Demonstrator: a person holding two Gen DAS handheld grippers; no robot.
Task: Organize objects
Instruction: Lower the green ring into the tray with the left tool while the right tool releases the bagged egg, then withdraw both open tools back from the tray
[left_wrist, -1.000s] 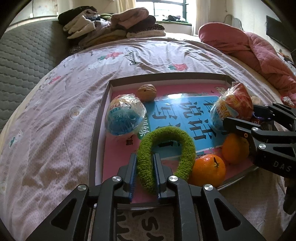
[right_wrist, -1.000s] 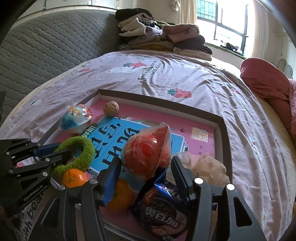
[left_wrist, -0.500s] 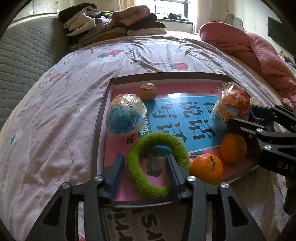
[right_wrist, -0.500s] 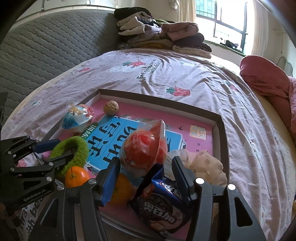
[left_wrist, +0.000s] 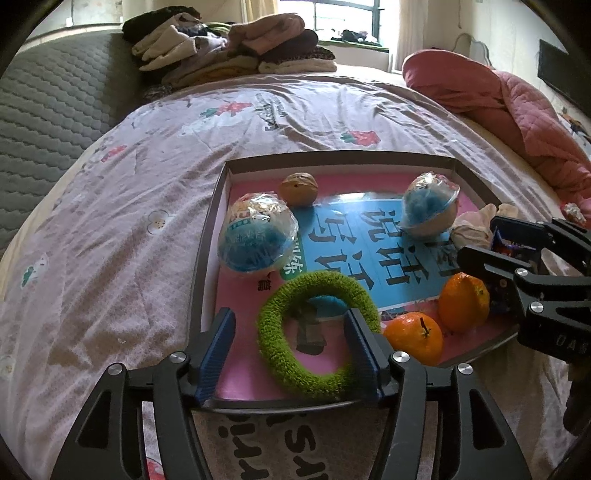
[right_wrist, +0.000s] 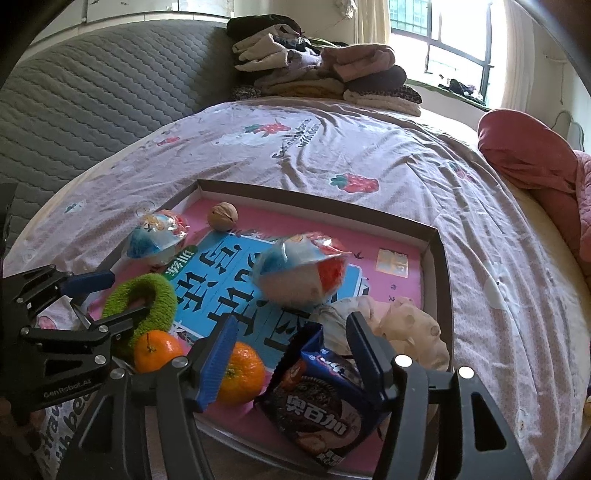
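Observation:
A shallow dark-rimmed tray (left_wrist: 332, 159) with a pink and blue floor lies on the bed. A green fuzzy ring (left_wrist: 317, 334) lies flat at its near edge, between the fingers of my open left gripper (left_wrist: 291, 354). My right gripper (right_wrist: 290, 358) is open and empty over the tray's near edge, above a cookie packet (right_wrist: 325, 410) and an orange (right_wrist: 242, 373). A wrapped ball (right_wrist: 303, 271) rests on the tray floor beyond it. A second orange (left_wrist: 413, 338), another wrapped ball (left_wrist: 256, 236) and a walnut (left_wrist: 298, 188) also lie in the tray.
A crumpled beige cloth (right_wrist: 402, 328) sits at the tray's right side. The tray (right_wrist: 436, 266) rests on a pink patterned bedsheet (left_wrist: 110, 258). Folded clothes (left_wrist: 229, 48) are stacked at the far end, and a pink quilt (left_wrist: 498, 99) lies at the right.
My left gripper opened and let go of the green ring, which now lies flat. My right gripper released the wrapped ball, which dropped onto the tray floor farther in.

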